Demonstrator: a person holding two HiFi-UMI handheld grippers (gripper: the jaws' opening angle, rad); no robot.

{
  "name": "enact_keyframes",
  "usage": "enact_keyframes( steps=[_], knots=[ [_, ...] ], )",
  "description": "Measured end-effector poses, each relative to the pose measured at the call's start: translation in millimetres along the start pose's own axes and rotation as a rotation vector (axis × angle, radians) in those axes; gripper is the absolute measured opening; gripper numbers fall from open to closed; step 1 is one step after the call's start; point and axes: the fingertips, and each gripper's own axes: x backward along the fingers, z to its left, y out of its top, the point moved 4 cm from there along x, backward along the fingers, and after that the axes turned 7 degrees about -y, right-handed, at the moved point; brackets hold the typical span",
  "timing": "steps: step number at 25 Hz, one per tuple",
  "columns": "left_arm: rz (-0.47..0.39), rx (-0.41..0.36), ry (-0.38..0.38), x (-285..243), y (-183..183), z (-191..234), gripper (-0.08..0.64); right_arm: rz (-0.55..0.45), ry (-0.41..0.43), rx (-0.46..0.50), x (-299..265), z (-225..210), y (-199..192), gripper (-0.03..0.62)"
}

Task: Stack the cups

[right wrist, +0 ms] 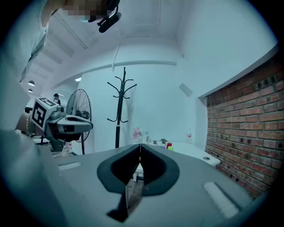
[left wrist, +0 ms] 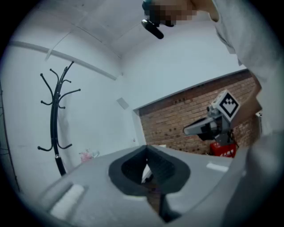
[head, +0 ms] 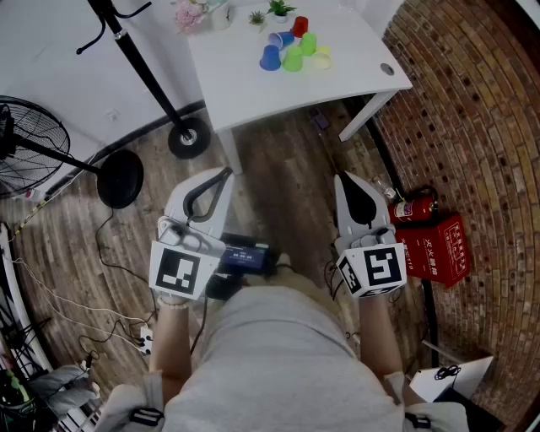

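Observation:
Several plastic cups stand loose at the far side of a white table (head: 253, 93): two blue (head: 269, 57), two green (head: 293, 59), a red (head: 299, 26) and a yellow (head: 321, 57). My left gripper (head: 218, 179) and right gripper (head: 344, 180) are held close to the body over the wooden floor, well short of the table. Both are shut with nothing between the jaws. The left gripper view shows shut jaws (left wrist: 146, 150) and the right gripper (left wrist: 212, 124) against a brick wall. In the right gripper view the shut jaws (right wrist: 140, 147) point toward the table, with the cups (right wrist: 170, 146) small and distant.
A coat stand (head: 187, 137) rises left of the table, and a floor fan (head: 25, 143) stands at the far left. A red fire extinguisher box (head: 439, 246) sits by the brick wall on the right. Cables (head: 76, 304) lie on the floor. Small plants (head: 278, 10) stand behind the cups.

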Motion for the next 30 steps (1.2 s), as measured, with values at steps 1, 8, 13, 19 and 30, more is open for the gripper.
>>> enact_keyframes(
  steps=[1, 8, 13, 19, 30],
  knots=[
    [-0.003, 0.003, 0.001, 0, 0, 0, -0.007, 0.000, -0.001, 0.001, 0, 0, 0, 0.005],
    [-0.011, 0.015, 0.002, 1, -2, 2, -0.006, 0.013, -0.006, 0.003, 0, 1, -4, 0.005],
    [-0.012, 0.016, 0.003, 1, -3, 2, -0.007, 0.015, -0.004, 0.002, 1, 2, -6, 0.005],
    [-0.013, 0.032, 0.005, 1, -4, 1, 0.024, 0.017, 0.010, -0.043, 2, 4, -6, 0.006],
    [-0.110, 0.111, 0.015, 3, 2, 15, 0.100, 0.019, 0.014, -0.065, -1, 10, -5, 0.129]
  ],
)
